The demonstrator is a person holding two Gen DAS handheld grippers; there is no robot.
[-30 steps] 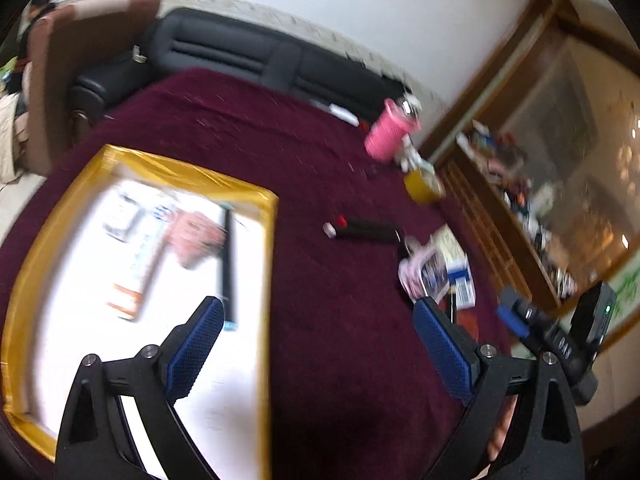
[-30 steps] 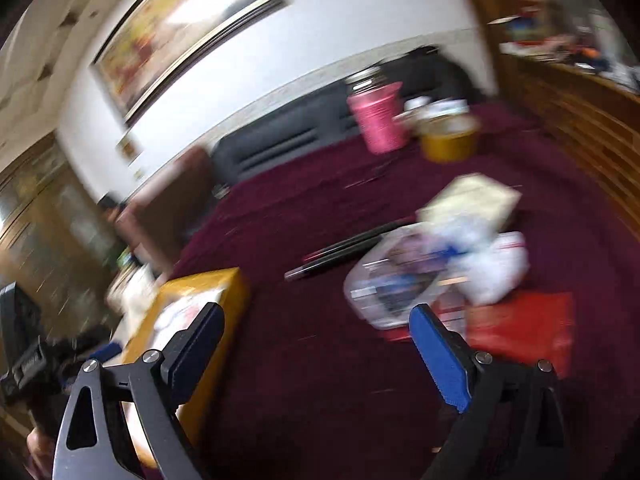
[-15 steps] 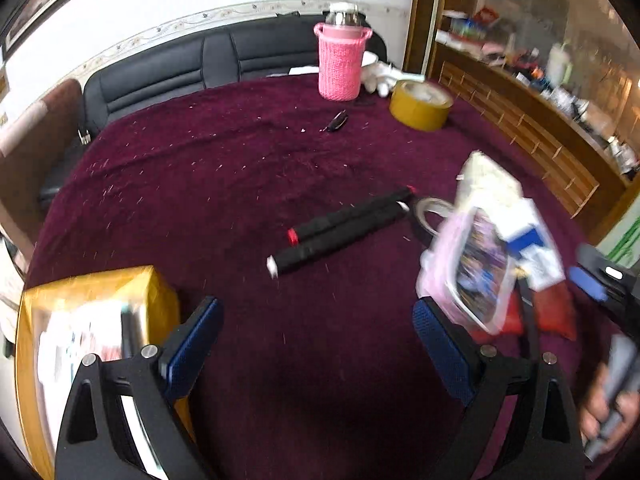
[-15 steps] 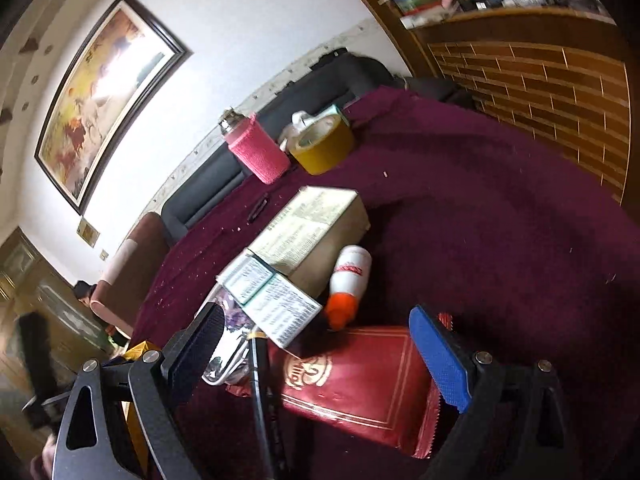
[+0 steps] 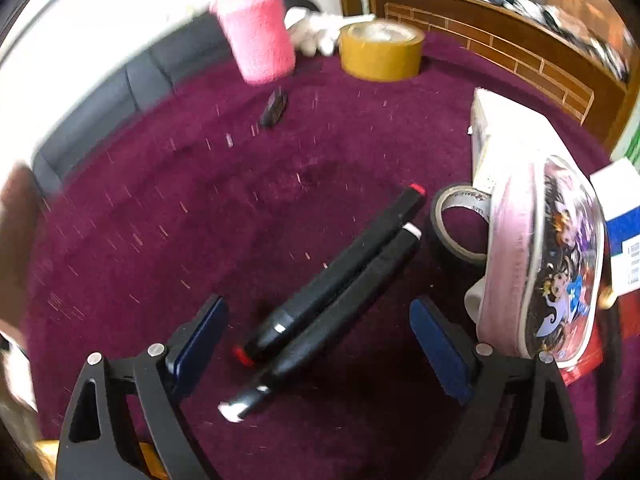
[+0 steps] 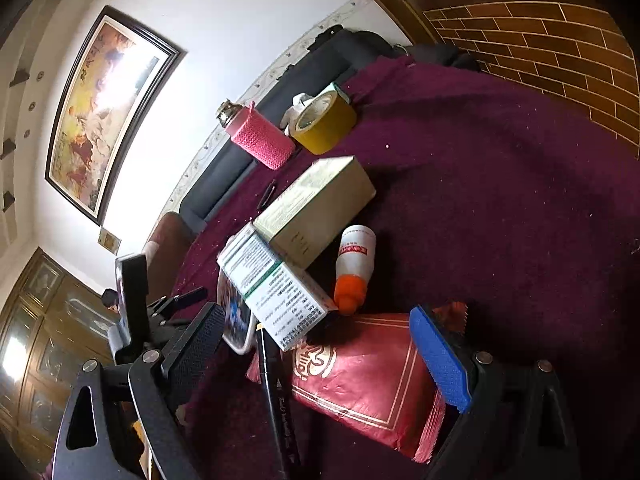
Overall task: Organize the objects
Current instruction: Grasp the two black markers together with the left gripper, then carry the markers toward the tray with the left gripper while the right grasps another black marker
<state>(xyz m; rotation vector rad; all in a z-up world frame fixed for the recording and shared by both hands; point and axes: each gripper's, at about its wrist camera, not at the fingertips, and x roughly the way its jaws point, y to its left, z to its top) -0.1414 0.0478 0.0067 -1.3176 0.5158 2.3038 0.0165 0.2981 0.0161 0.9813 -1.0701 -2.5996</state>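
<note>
Two black markers [image 5: 336, 292] lie side by side on the maroon tablecloth [image 5: 200, 216]. My left gripper [image 5: 320, 344] is open, its blue pads either side of the markers' near ends, just above them. A pink cartoon pencil case [image 5: 552, 264] stands to their right beside a roll of black tape [image 5: 456, 224]. My right gripper [image 6: 316, 344] is open over a red packet [image 6: 360, 380] and a black pen [image 6: 276, 392]. Beyond it lie a green-and-white box [image 6: 276, 288], a pale box [image 6: 316, 208] and a white bottle with an orange cap [image 6: 354, 264].
A pink knitted bottle sleeve [image 5: 256, 48] and a wide yellow tape roll [image 5: 380, 54] stand at the table's far side. A small black clip [image 5: 274, 108] lies before them. A wooden brick-pattern cabinet [image 6: 560, 40] borders the right. A black sofa [image 6: 280, 104] runs behind.
My left gripper has swung away from the yellow tray and closed in on the two black markers. My right gripper has moved nearer to the red packet and boxes.
</note>
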